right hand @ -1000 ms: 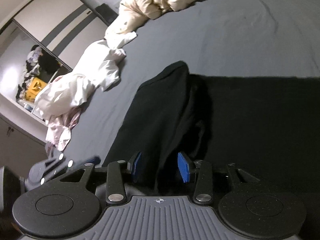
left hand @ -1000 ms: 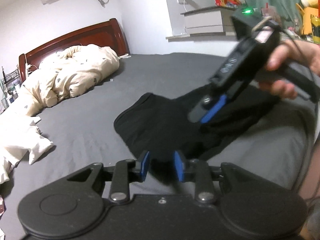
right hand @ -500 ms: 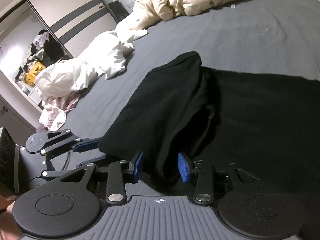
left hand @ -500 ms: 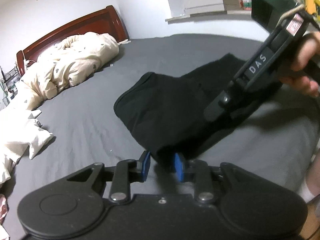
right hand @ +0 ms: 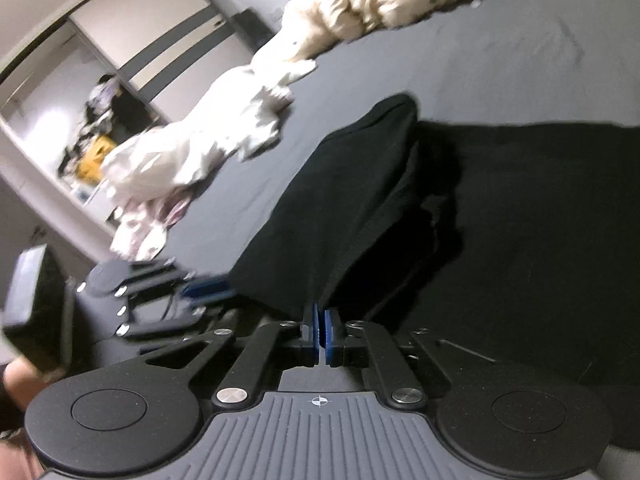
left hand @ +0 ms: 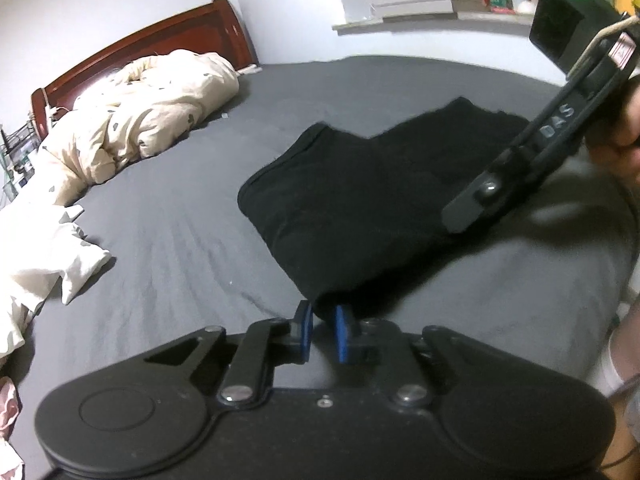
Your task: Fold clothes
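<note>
Both tools closed in the last second. The right hand-held gripper (right hand: 322, 334) snapped nearly shut on the near edge of the black garment (right hand: 360, 200), having stood wide around it. The left hand-held gripper (left hand: 322, 332) narrowed onto the garment's near corner, which had gathered to a point between its pads.

We take the black garment (left hand: 360, 200) as landmark. Left of it, wide bare grey sheet (left hand: 168, 248), free to pass. Beyond that, the cream duvet (left hand: 152, 112) blocks the headboard side, and white clothes (right hand: 192, 152) pile at the sheet's far left edge. Above the garment's right part the right gripper (right hand: 321, 322) body hangs across, blocking that side. Left gripper (left hand: 320, 320) sits at the garment's near corner. In front of the garment, a strip of bare sheet, open. Behind it, sheet clear up to the wall.
</note>
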